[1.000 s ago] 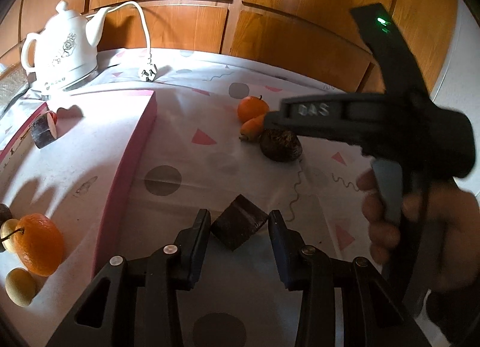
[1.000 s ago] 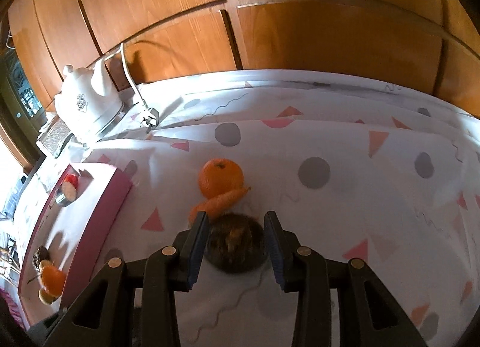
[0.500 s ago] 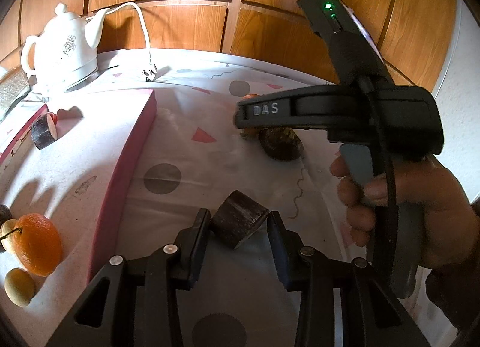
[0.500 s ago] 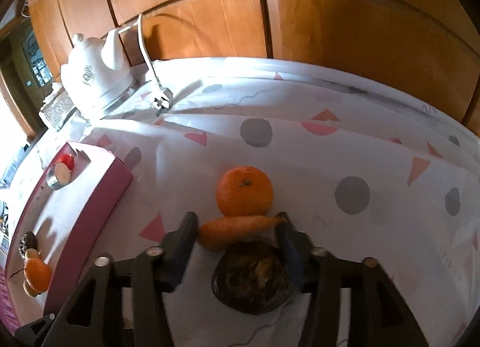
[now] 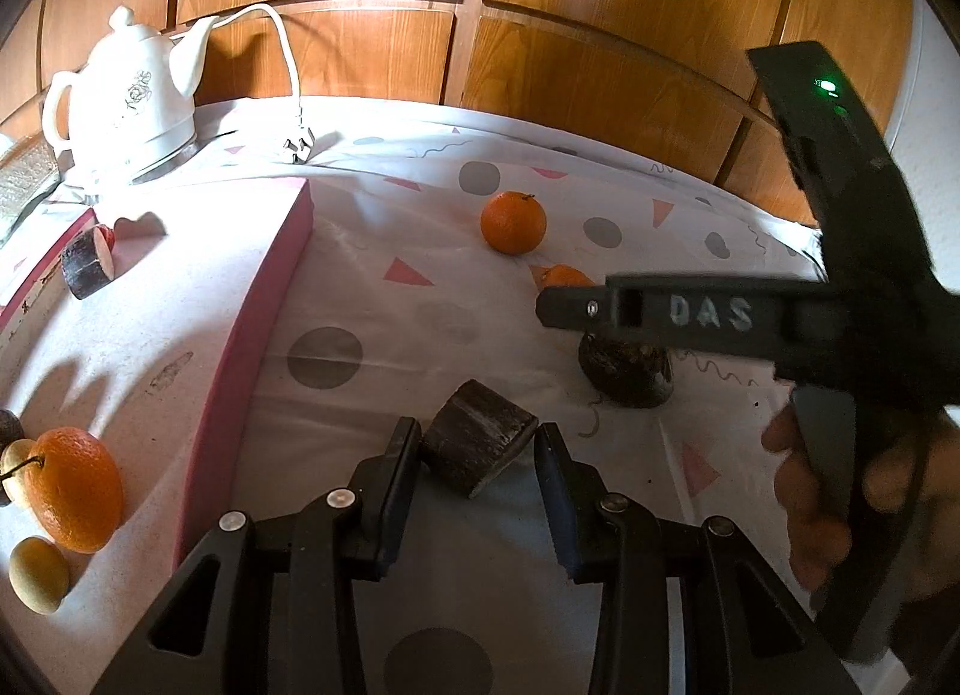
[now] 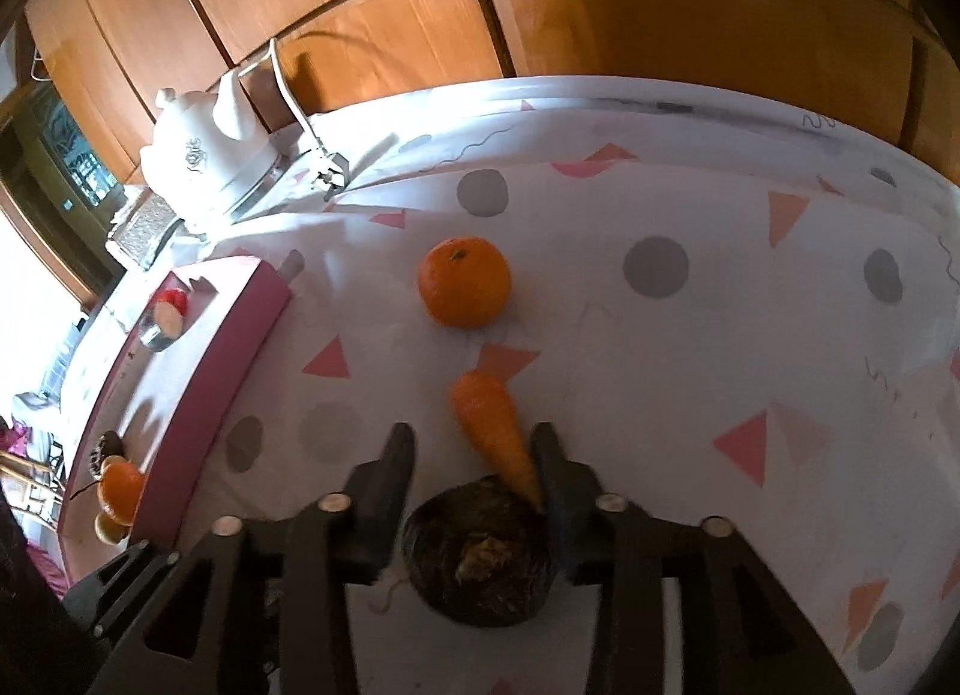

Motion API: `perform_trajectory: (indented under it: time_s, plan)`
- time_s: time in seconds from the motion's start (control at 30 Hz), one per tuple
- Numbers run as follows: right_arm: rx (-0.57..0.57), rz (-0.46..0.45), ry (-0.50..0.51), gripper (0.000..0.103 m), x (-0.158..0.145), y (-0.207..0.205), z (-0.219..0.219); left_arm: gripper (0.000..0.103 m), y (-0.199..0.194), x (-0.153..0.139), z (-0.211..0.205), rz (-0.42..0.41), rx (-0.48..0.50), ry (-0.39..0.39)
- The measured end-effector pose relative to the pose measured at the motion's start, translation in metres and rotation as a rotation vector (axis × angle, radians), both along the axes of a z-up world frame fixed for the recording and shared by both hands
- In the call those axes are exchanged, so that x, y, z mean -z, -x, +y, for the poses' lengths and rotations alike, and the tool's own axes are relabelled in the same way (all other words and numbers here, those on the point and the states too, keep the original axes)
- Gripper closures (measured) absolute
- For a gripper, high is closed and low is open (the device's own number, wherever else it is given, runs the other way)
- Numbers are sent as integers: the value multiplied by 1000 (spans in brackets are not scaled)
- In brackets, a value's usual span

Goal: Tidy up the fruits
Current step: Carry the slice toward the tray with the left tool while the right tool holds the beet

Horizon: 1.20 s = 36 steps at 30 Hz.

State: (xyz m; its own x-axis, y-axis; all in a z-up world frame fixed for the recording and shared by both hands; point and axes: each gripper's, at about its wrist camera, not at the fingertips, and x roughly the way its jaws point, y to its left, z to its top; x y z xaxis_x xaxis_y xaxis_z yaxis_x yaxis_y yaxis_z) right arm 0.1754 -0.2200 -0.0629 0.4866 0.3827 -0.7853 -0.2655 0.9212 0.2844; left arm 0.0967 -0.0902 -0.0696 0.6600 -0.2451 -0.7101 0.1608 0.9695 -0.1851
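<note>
My left gripper [image 5: 480, 438] is shut on a dark cut chunk [image 5: 474, 449], held tilted just above the cloth. My right gripper [image 6: 474, 440] hangs over a carrot [image 6: 489, 428] and a dark round fruit [image 6: 480, 557]. Its jaws are opening; both lie between them, and the carrot's thin end touches the right finger [image 6: 549, 455]. A tangerine [image 6: 465, 282] sits apart, further back. In the left wrist view the right gripper [image 5: 558, 311] comes in from the right above the dark fruit [image 5: 624, 380], with the carrot [image 5: 561, 276] and tangerine [image 5: 513, 222] beyond.
A pink-rimmed tray [image 5: 252, 335] on the left holds an orange [image 5: 75, 491], a small yellow fruit [image 5: 37, 575] and a cut dark piece [image 5: 87, 266]. A white kettle [image 5: 120, 107] with cord and plug [image 5: 298, 146] stands at the back left. Wooden panels close the far side. A hand [image 5: 828, 503] holds the right gripper.
The right gripper pushed forward, then drew back, and its jaws widened. The carrot turned from lying crosswise to lengthwise, away from the tangerine. The left gripper and its chunk stayed put.
</note>
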Motion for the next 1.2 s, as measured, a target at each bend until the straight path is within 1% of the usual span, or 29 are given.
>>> perform_trajectory:
  time_s: [0.03,0.1,0.23,0.27,0.3,0.33,0.57,0.67,0.87,0.97,1.07,1.2]
  plan:
    - [-4,-4,3,51,0,4,1,64,0,0,0,0,0,0]
    - [-18,-10,21,48,0,11,5,64,0,0,0,0,0,0]
    - [-26,-37,82,48,1,24,5,64,0,0,0,0,0,0]
    - [-26,-41,90,48,1,27,4,64,0,0,0,0,0,0]
    - [-18,-46,106,54,1,29,2,64,0,0,0,0,0,0]
    - [-5,-50,121,56,1,29,1,64,-1,0,0,0,0,0]
    - [74,-45,139,56,0,48,-14,64,-1,0,-1,1,0,3]
    - [127,-44,137,56,0,62,-24,64,-1,0,-1,1,0,2]
    - [211,-78,168,56,1,97,-36,64,0,2,-2,2,-1,-6]
    - [237,-114,171,56,3,107,-38,64,0,2,-3,1,-1,-17]
    - [243,-116,171,56,5,107,-38,64,-1,1,-3,0,-2,-22]
    - [245,-130,203,56,7,107,-33,64,-1,1,-4,-1,-2,-32]
